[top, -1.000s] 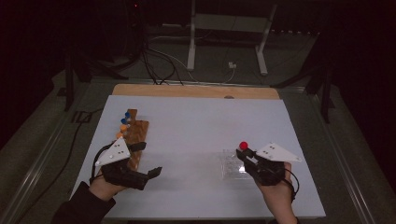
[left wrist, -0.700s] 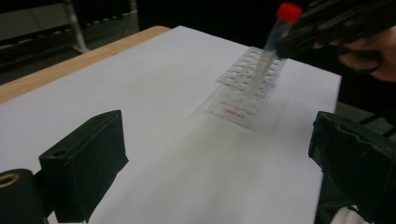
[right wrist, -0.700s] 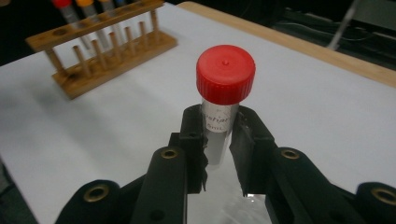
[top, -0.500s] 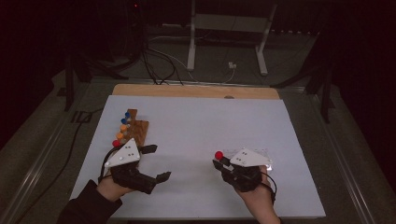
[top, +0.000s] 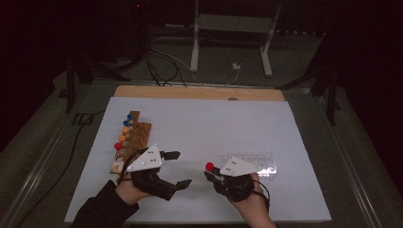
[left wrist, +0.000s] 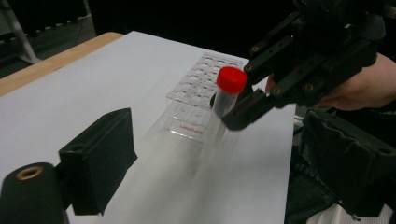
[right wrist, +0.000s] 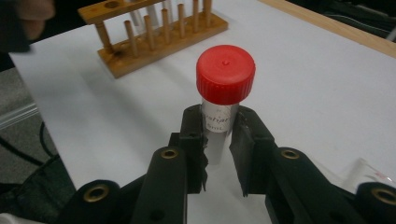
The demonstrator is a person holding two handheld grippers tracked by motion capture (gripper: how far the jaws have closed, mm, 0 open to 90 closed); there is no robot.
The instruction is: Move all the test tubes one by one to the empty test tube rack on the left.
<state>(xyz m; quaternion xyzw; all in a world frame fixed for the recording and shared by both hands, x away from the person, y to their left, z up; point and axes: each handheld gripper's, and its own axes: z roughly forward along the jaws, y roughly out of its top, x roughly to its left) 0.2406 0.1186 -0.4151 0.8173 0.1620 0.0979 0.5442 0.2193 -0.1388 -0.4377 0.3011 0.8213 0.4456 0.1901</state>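
Note:
My right gripper [top: 212, 175] is shut on a clear tube with a red cap [top: 209, 166], held upright just above the white sheet. In the right gripper view the pads [right wrist: 194, 135] press on the tube [right wrist: 218, 122] below its red cap [right wrist: 225, 73]. My left gripper [top: 177, 168] is open and points right at that tube. Its jaws have just been closing a little, with nothing between them. In the left gripper view the tube [left wrist: 225, 100] stands a short way beyond my wide-apart fingers [left wrist: 100, 156], held by the right gripper [left wrist: 243, 109].
A wooden rack [top: 135, 137] with several colour-capped tubes lies at the left, also seen in the right gripper view [right wrist: 159, 42]. A clear plastic rack [top: 259, 164] lies flat at the right. The white sheet [top: 204, 118] covers a wooden board [top: 190, 91].
My right gripper has carried the red-capped tube left, off the clear rack towards the middle. My left gripper has moved right and nearer the front edge, away from the wooden rack.

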